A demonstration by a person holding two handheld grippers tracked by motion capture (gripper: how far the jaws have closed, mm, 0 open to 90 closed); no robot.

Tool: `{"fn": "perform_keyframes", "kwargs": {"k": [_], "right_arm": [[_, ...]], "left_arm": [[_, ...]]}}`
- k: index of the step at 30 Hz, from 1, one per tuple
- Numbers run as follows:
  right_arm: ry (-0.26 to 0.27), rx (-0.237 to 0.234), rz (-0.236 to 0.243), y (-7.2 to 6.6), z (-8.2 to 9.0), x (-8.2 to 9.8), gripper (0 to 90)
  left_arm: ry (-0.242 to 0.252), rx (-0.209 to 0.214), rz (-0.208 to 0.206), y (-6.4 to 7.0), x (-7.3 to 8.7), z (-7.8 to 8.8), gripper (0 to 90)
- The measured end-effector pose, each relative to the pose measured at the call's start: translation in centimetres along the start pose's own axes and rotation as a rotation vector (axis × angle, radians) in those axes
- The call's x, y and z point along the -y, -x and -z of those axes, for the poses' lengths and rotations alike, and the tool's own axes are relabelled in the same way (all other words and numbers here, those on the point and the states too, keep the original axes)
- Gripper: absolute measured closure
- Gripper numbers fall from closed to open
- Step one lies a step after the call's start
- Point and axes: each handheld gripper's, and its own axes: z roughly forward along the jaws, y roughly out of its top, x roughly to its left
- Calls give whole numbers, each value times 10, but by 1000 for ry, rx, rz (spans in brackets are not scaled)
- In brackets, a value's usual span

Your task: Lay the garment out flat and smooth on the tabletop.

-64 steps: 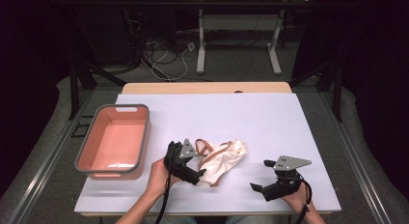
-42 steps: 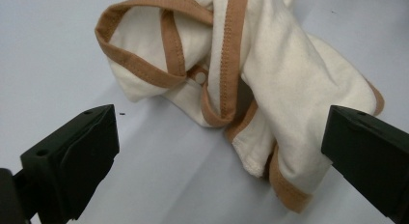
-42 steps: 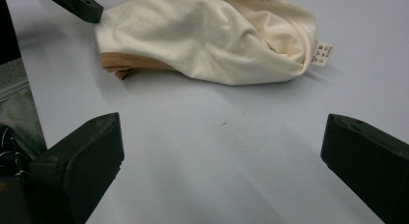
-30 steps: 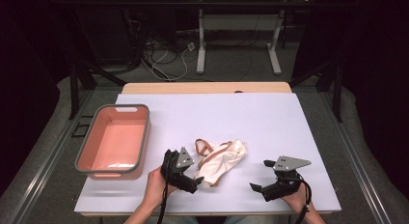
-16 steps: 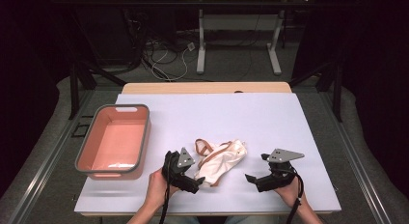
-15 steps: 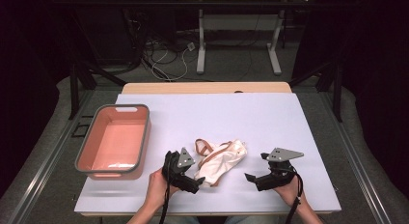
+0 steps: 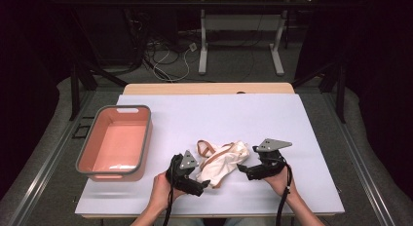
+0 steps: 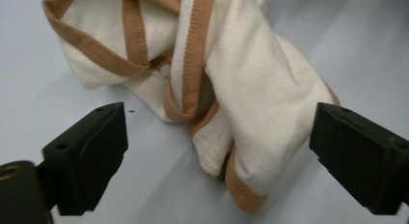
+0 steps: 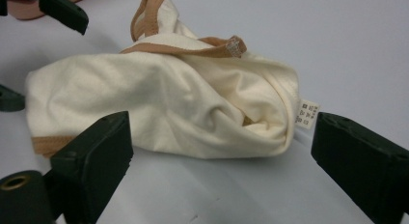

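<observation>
A crumpled cream garment with tan trim (image 7: 223, 159) lies on the white table (image 7: 243, 119) near its front edge. My left gripper (image 7: 203, 183) rests low at the garment's left end. In the left gripper view the cloth (image 8: 241, 103) reaches in between the wide-set jaws of that gripper (image 8: 219, 125), and its pads stay off it. My right gripper (image 7: 242, 169) points at the garment's right end. In the right gripper view the bundle (image 9: 159, 108) lies just ahead of the right gripper (image 9: 219, 130), untouched. Both grippers' jaws have just been closing a little, and both still stand open.
A salmon bin with a grey rim (image 7: 146, 148) stands at the table's left. The table's far half is bare white sheet. Behind it are a second table's legs (image 7: 203, 46) and cables on the floor. The left gripper's jaw (image 9: 62, 9) shows top left in the right gripper view.
My right gripper has slid left across the table, up to the garment's right end. The left gripper and the garment have stayed where they were.
</observation>
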Motion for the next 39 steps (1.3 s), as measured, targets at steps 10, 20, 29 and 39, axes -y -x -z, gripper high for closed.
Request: {"fn": "perform_keyframes", "kwargs": {"k": [10, 20, 29, 39], "right_arm": [[-77, 35, -1, 0, -22, -4, 399], [-74, 57, 25, -2, -20, 4, 727], [-89, 78, 33, -6, -22, 5, 858], [-54, 117, -8, 4, -13, -1, 876]], "left_arm": [[-35, 64, -1, 2, 1, -10, 397], [-51, 68, -9, 5, -1, -22, 660], [-23, 92, 12, 7, 0, -23, 806], [5, 196, -52, 35, -7, -33, 807]]}}
